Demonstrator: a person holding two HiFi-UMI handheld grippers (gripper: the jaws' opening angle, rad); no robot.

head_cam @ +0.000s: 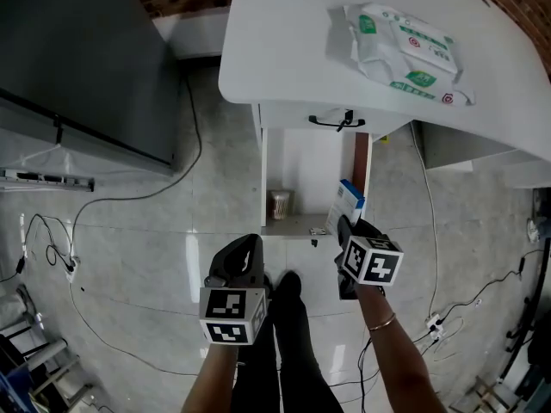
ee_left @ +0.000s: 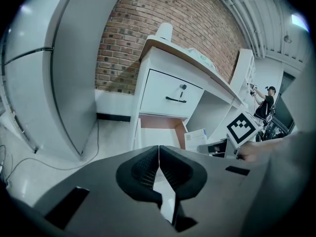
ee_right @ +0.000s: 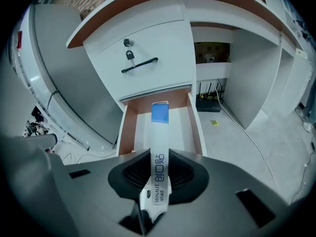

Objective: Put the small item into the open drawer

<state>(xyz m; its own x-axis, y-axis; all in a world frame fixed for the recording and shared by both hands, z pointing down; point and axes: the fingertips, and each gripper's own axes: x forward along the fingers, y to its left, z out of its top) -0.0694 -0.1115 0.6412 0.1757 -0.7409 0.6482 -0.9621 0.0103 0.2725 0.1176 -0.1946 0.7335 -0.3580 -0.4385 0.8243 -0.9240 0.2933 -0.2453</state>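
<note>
Standing surface (head_cam: 284, 41): white, rounded at the corner, against a brick wall (ee_left: 143, 38); a white-and-green pack of wipes (head_cam: 405, 46) lies on it.
Room: glossy pale tiled floor (head_cam: 146, 248) with thin cables (head_cam: 129, 198) trailing across it; a big grey panel (head_cam: 77, 58) at the left.
Under the surface: a closed drawer (ee_right: 148, 58) with a black handle (ee_right: 139, 65) and a small lock; right below it the open drawer (ee_right: 178, 127), white inside with brown side walls.
Box (ee_right: 159, 147): slim, white with a blue end, held above the open drawer's front with the blue end towards the drawer; not lying in it.
Right gripper (ee_right: 159, 169): fingers pinching the box by its white part.
Left gripper (ee_left: 159, 152): fingers pressed together, nothing between them, beside the right gripper and short of the drawer.
Writing: "HYNAUT" runs along the box's narrow face below larger dark characters.
Hard to tell: the green print on the wipes is too small to read; a pale cup-like shape (head_cam: 280, 203) sits in the recess, and whether it stands in the drawer is unclear.
</note>
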